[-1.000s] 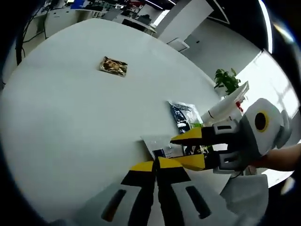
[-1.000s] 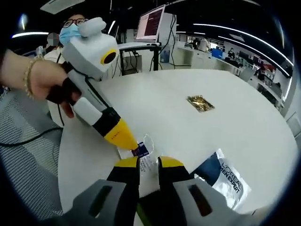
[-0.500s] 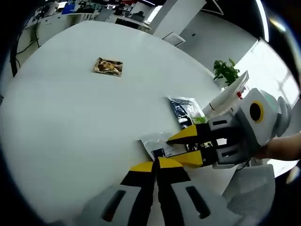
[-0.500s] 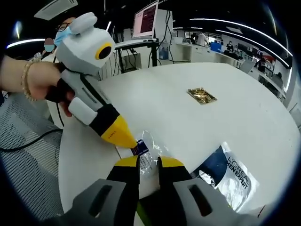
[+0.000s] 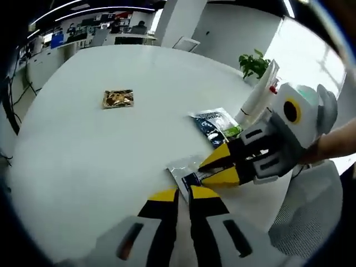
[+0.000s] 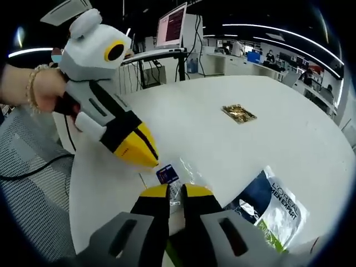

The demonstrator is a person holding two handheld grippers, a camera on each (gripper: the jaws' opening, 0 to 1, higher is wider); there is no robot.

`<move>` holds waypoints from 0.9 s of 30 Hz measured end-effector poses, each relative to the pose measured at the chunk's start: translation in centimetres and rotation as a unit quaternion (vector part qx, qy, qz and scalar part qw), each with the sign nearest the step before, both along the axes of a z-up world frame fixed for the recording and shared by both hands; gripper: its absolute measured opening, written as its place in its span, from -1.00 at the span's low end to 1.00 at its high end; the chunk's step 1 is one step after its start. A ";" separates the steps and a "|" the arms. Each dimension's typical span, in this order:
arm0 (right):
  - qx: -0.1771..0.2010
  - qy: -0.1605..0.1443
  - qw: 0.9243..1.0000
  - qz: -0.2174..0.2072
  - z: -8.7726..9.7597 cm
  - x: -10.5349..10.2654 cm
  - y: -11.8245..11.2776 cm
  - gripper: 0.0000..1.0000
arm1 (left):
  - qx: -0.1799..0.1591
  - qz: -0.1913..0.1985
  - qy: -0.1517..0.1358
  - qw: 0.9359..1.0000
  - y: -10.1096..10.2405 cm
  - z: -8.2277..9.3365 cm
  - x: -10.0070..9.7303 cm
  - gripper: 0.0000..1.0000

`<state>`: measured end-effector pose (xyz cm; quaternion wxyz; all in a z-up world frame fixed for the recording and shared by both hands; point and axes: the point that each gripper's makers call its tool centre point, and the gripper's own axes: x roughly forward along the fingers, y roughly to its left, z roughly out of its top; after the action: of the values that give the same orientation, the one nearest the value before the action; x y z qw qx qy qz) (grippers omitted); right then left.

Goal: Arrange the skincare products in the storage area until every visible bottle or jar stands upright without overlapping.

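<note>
Two grippers are seen meeting over a small clear sachet [image 6: 177, 179] that lies flat near the edge of a round white table [image 5: 83, 150]. In the right gripper view, the right gripper [image 6: 177, 192] is closed on the near end of the sachet, its yellow-tipped jaws pressed together with the crinkled plastic pinched between them. The sachet's long axis is seen running away from this gripper across the table, with a small dark blue label at the end nearest the left gripper [image 6: 146, 157]. That gripper is held by a hand [image 6: 41, 89] wearing a bracelet, and its yellow tips are drawn together to a point just above the label; whether they touch the sachet cannot be told.

In the left gripper view, the left gripper [image 5: 183, 194] has its jaws nearly together with only a thin gap, just short of the sachet [image 5: 186, 169], while the right gripper [image 5: 219, 169] comes in from the right and is clamped on the sachet.

A larger silver and dark packet [image 6: 267, 206] with printed lettering is laid flat just beside the sachet, its length angled toward the table edge. A gold foil packet [image 6: 238, 113] is seen well apart, farther out on the table. A potted plant [image 5: 253, 62] stands beyond the table.
</note>
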<state>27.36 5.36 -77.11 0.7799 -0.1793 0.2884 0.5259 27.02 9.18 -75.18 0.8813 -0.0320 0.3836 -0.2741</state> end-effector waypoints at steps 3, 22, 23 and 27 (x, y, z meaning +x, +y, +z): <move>-0.001 -0.002 1.000 -0.008 0.1 -0.2 -0.1 -0.81 | 0.029 -0.052 -0.045 0.997 -0.9 0.6 0.4 -0.87; -0.015 -0.001 1.000 -0.023 0.3 0.0 -0.7 -0.64 | 0.100 -0.127 -0.054 0.985 -2.0 -1.8 1.0 -0.86; -0.013 0.000 1.000 -0.025 0.3 0.1 -0.8 -0.61 | 0.101 -0.126 -0.055 0.985 -2.0 -1.8 1.0 -0.85; -0.017 -0.001 0.999 -0.029 0.4 0.0 -1.4 -0.61 | 0.094 -0.112 -0.062 0.987 -2.1 -1.4 1.2 -0.76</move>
<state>27.38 3.93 -76.67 0.7921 -0.1839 0.3018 0.4977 28.23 7.13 -76.56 0.8664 0.1114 0.3535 -0.3346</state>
